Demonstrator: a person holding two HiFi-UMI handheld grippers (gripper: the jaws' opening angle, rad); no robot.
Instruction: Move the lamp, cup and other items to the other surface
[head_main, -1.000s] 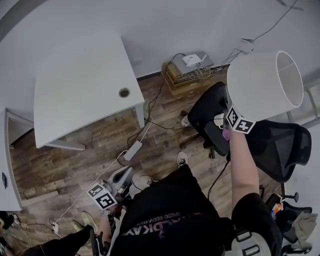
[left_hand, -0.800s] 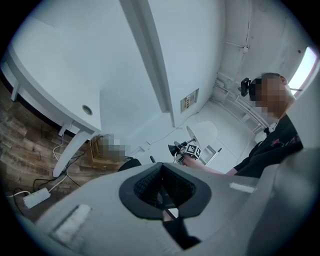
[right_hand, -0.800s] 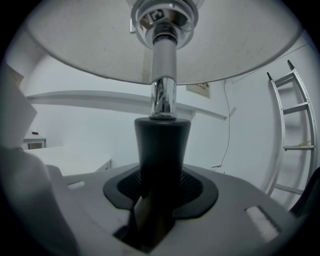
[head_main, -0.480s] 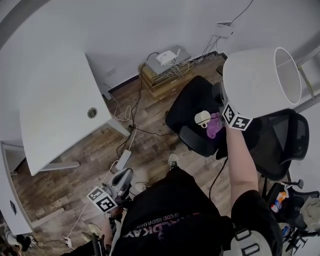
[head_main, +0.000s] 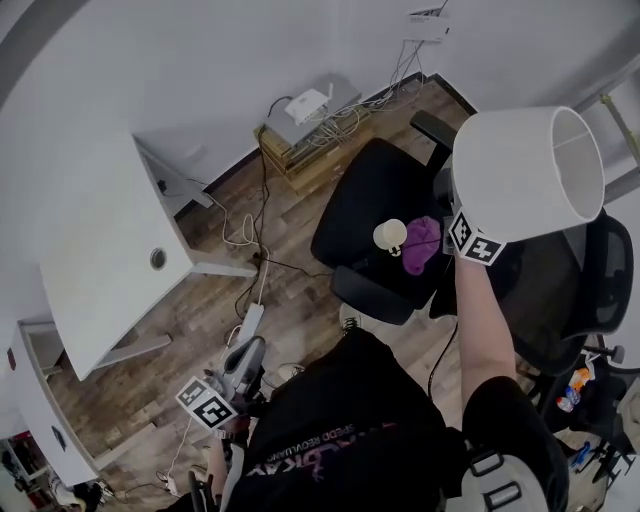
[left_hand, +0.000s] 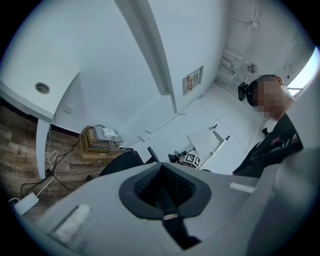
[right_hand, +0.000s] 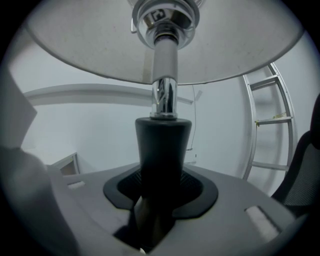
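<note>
The white-shaded lamp (head_main: 525, 170) is hanging in the air over the black chair's (head_main: 360, 215) right edge, the right gripper (head_main: 462, 232) pinching its dark stem. A cup (head_main: 389, 236) and a purple item (head_main: 422, 243) are sitting side by side on the seat. The left gripper (head_main: 243, 355) is pressing its jaws together, empty.

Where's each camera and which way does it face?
Head view: on the head, facing down at chair; torso, right arm show.
Left gripper view: on left gripper, facing the wall; closed jaws, torso show.
Right gripper view: on right gripper, facing up the lamp; jaws clamp it.
Shared: lamp, in head and right views.
</note>
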